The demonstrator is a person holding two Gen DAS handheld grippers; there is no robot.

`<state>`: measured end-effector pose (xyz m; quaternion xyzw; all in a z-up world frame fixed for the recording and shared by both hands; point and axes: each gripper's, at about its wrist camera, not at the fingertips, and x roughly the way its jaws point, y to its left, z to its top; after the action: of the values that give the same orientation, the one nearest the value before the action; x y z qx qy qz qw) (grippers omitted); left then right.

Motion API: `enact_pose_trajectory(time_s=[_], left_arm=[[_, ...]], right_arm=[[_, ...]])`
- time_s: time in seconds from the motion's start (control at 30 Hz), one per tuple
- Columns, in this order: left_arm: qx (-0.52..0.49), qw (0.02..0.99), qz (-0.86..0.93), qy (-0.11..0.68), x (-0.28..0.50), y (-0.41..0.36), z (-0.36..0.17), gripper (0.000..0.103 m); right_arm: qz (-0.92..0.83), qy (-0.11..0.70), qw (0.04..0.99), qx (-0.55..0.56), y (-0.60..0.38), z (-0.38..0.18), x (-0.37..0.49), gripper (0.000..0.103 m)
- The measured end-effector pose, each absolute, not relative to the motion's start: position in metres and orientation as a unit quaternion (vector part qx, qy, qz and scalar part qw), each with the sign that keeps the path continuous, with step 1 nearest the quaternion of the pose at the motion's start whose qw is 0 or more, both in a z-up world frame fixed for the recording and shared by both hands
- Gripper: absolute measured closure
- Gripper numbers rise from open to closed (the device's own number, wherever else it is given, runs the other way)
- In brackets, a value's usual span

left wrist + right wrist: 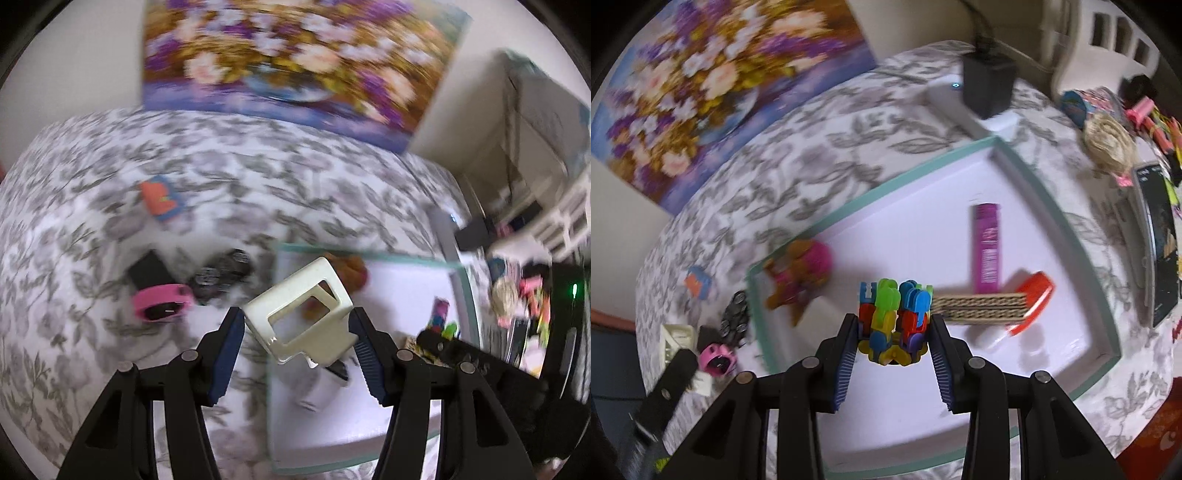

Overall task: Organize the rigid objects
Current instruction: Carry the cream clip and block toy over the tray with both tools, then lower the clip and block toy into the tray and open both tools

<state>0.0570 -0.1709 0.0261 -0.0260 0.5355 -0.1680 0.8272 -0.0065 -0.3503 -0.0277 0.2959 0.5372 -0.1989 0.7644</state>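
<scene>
In the left wrist view my left gripper (295,317) is shut on a cream plastic frame with a square window (295,314), held over the left rim of the white tray with the teal rim (362,254). My right gripper (894,325) is shut on a cluster of multi-coloured plastic pieces (894,314) above the tray (871,195). In the tray lie a brown and pink plush toy (799,280), a purple tube (986,247), a corrugated card strip (979,306) and a red piece (1034,302).
On the floral cloth (258,177) left of the tray lie a pink band (162,301), a black block (147,271), black round pieces (221,275) and an orange and blue card (162,199). A flower painting (701,81) leans on the wall. A black adapter (988,81) sits beyond the tray.
</scene>
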Motion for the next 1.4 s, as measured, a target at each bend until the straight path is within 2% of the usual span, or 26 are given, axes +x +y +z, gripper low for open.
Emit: enact_pose_trajectory(time_s=[0.33, 1.03, 1.13, 1.2, 1.3, 1.4], left_arm=[[0.014, 0.808, -0.199, 0.554, 0.041, -0.22, 0.001, 0.042], [0.046, 0.791, -0.203, 0.575, 0.036, -0.232, -0.013, 0.042], [0.045, 0.792, -0.206, 0.573, 0.036, -0.232, -0.012, 0.04], [0.045, 0.793, -0.207, 0.572, 0.036, -0.231, -0.011, 0.035], [0.044, 0.792, -0.207, 0.572, 0.036, -0.23, -0.011, 0.035], [0.043, 0.793, -0.205, 0.572, 0.037, -0.228, -0.01, 0.035]], right_arm=[[-0.23, 0.534, 0.759, 0.293, -0.387, -0.034, -0.019, 0.062], [-0.217, 0.542, 0.767, 0.267, -0.382, -0.038, -0.016, 0.062], [-0.218, 0.542, 0.767, 0.266, -0.381, -0.038, -0.015, 0.062], [-0.218, 0.543, 0.766, 0.265, -0.381, -0.038, -0.015, 0.061], [-0.216, 0.548, 0.764, 0.264, -0.38, -0.04, -0.014, 0.058], [-0.216, 0.551, 0.763, 0.26, -0.378, -0.042, -0.013, 0.049]])
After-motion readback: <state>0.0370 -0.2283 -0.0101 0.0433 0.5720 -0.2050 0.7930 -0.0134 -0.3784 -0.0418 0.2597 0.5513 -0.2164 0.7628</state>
